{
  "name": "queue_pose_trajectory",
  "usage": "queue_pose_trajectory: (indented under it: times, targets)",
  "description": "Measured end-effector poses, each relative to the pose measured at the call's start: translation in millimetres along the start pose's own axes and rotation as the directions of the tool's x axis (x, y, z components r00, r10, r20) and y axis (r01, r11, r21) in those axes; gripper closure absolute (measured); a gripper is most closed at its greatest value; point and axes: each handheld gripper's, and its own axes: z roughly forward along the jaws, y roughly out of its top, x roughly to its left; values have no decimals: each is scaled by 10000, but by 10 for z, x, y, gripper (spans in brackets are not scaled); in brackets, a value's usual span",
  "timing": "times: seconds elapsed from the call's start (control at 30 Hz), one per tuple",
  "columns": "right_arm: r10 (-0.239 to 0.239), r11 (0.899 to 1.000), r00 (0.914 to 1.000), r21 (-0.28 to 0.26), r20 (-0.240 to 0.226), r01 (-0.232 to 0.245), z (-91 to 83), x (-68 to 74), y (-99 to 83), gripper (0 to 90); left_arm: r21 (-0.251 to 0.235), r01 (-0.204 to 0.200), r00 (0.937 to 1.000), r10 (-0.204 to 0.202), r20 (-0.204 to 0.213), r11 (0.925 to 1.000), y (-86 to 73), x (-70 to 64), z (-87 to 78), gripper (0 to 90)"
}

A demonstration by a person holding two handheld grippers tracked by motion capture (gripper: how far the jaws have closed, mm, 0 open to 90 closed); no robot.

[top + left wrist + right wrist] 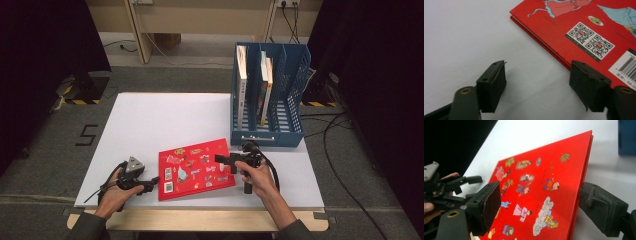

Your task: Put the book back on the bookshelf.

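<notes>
- The white table had a "5" taped on the floor beside it.
- One blue file rack held three upright books.
- One red picture book lay flat near the front edge, showing two QR codes and a barcode.
- The right gripper was wide open around the book's edge.
- The left gripper was wide open, holding nothing, beside the book's corner.

white table | blue file rack, far right | upright books inside
</notes>
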Motion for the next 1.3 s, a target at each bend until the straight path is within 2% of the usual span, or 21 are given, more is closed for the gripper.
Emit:
queue_pose_trajectory:
  times: [0.1, 0.23, 0.37, 0.7, 0.87, 0.97, 1.07, 1.23, 1.3]
  targets:
    - [-460, 9989, 9989, -80, 29, 460, -58, 123, 143, 199, -41, -79, 9999, 80, 70, 10000, 7, -37, -4, 427]
    - [-1002, 9950, 9950, -33, 23, 1002, -121, 313, 326, 202, -68, -57, 10000, 58, 31, 10000, 9, -48, 3, 428]
    - [-1586, 9873, 9872, 69, 171, 1585, -142, 506, 462, 201, -90, -77, 10000, 77, -7, 9999, 12, -65, 8, 432]
    - [-2246, 9743, 9742, -202, -226, 2242, -184, 905, 731, 218, -276, -20, 10000, 21, 27, 9996, 30, -102, 45, 458]
    - [-2702, 9628, 9602, -260, -708, 2690, -188, 1138, 851, 228, -331, 16, 10000, -16, 4, 9995, 44, -106, 71, 433]
    - [-3017, 9533, 9487, -170, -948, 3014, -180, 1273, 911, 233, -384, 67, 10000, -67, -6, 9992, 47, -108, 82, 425]
    - [-3022, 9529, 9478, -36, -1015, 3034, -177, 1337, 945, 231, -412, 92, 10000, -93, -34, 9991, 55, -114, 94, 414]
    - [-2922, 9560, 9482, -122, -1250, 2930, -195, 1343, 970, 232, -473, 194, 9997, -201, -144, 9987, 77, -111, 140, 323]
    - [-2935, 9557, 9466, -181, -1334, 2937, -200, 1356, 975, 232, -442, 161, 9997, -168, -164, 9989, 88, -123, 148, 322]
